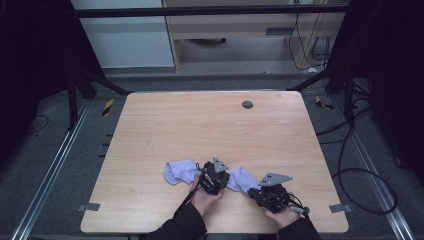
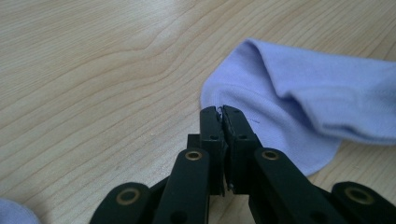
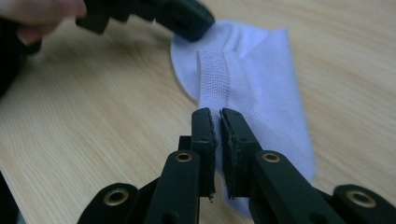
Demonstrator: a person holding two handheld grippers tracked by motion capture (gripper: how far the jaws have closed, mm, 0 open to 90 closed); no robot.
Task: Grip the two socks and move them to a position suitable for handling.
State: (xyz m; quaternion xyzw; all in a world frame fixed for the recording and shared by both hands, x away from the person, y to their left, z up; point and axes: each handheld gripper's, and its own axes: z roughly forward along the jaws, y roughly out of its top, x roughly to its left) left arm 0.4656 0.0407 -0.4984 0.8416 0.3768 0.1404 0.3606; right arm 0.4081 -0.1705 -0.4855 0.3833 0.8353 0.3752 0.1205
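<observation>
Two lavender socks lie near the front of the wooden table. One sock rests loose at the left. The other sock stretches between my grippers. My left gripper has its jaws shut on the rounded edge of this sock. A corner of the loose sock shows at the lower left of the left gripper view. My right gripper is shut on the ribbed cuff end of the same sock. The left gripper shows at that sock's far end.
A dark round grommet sits in the tabletop near the back edge. Grey tape tabs mark the front corners. Cables lie on the floor to the right. A metal frame and dark curtains surround the table.
</observation>
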